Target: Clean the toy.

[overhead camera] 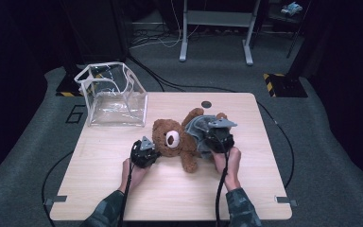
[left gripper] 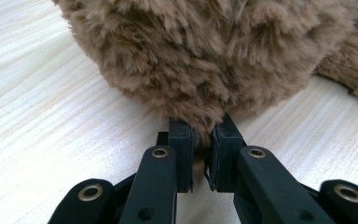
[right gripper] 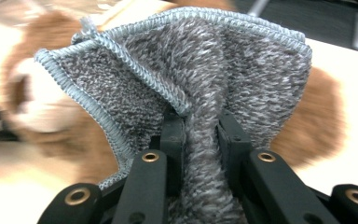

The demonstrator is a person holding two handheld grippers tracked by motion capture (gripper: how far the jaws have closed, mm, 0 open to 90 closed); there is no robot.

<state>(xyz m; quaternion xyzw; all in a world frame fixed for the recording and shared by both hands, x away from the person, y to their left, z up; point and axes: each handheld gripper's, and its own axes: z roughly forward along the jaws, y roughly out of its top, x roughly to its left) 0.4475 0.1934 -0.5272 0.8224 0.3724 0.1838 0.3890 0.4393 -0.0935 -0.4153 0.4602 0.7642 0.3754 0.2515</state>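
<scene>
A brown teddy bear (overhead camera: 177, 140) is lying near the middle of the wooden table (overhead camera: 99, 179), wearing a grey knitted garment (overhead camera: 199, 130) bunched over its body. The left gripper (overhead camera: 144, 152) is pinching a tuft of fur on the bear's head, while the right gripper (overhead camera: 219, 135) is clamping a fold of the garment. A clear plastic bag (overhead camera: 113, 94) is standing at the far left corner.
</scene>
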